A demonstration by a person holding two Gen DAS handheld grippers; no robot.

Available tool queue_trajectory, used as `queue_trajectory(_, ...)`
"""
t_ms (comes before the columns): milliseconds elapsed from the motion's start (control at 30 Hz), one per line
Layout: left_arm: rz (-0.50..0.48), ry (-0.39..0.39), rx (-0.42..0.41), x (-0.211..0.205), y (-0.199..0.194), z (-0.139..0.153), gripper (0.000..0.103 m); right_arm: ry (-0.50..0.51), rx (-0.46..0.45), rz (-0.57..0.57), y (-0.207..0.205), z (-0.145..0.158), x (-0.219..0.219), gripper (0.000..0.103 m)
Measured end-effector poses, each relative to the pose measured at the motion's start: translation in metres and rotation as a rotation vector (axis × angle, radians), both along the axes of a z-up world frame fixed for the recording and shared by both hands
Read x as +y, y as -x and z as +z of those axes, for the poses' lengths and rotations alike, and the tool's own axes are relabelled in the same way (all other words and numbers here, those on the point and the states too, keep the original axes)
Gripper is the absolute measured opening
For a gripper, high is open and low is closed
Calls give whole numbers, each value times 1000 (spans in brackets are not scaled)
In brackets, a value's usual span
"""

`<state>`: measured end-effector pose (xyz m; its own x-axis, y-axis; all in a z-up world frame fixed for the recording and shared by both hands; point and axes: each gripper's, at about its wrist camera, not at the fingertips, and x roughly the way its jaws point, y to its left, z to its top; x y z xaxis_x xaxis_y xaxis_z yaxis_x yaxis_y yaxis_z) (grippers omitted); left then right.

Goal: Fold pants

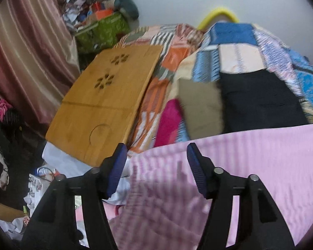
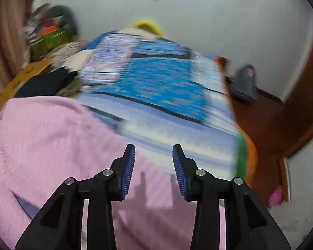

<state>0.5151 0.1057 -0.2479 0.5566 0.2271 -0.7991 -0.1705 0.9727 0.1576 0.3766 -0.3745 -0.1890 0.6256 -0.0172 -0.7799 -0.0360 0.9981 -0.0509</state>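
The pink pants (image 1: 250, 166) lie spread on the bed, on top of a patchwork quilt (image 1: 235, 54), and they fill the lower part of both wrist views. The left gripper (image 1: 156, 160) hangs over their edge at about 6 o'clock in its own view; its jaws stand well apart and nothing is between them. The right gripper (image 2: 153, 162) is over the pink cloth too, near the border with the quilt, with its jaws apart and empty. The cloth looks like a thin ribbed knit, so I judge it light, soft and limp: it will sag and wrinkle when it is lifted, and it may slip a little on the quilt. I think the best places to take hold are the edges or corners, pinching only one fold of the fabric, one gripper at each end, so the cloth stays stretched while it is folded over. At about 1 o'clock from the left gripper lie a dark garment (image 1: 260, 102) and an olive one (image 1: 200, 108), both folded. At 11 o'clock a wooden lap tray (image 1: 102, 102) lies on the bed, and further, near the curtain (image 1: 27, 58), a green basket (image 1: 102, 31) stands overfull with mixed papers and small things I cannot tell apart.
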Motion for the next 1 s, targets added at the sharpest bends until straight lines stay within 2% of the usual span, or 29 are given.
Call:
queue_trajectory(100, -38, 27, -18, -28, 7, 15, 64, 0, 23, -104, 25, -2, -56, 46)
queue_trajectory(267, -135, 69, 0, -88, 18, 19, 65, -3, 139, -228, 56, -40, -124, 46)
queue_trajectory(467, -258, 119, 82, -160, 29, -10, 68, -73, 185, -202, 65, -76, -134, 46)
queue_trajectory(600, -308, 89, 166, -192, 37, -45, 68, -99, 157, -179, 60, -85, -132, 46)
queue_trajectory(633, -310, 80, 183, -197, 38, -53, 68, -116, 141, -178, 59, -85, -133, 40)
queue_trajectory(700, -306, 65, 204, -201, 40, -67, 69, -141, 127, -164, 60, -85, -134, 16)
queue_trajectory(800, -280, 71, 186, -200, 43, -74, 74, -117, 96, -138, 61, -81, -129, 9)
queue_trajectory(867, -263, 90, 185, -195, 44, -74, 77, -67, 68, -129, 62, -74, -125, 9)
queue_trajectory(1000, -257, 95, 186, -188, 42, -76, 79, -35, -51, -151, 58, -44, -129, 8)
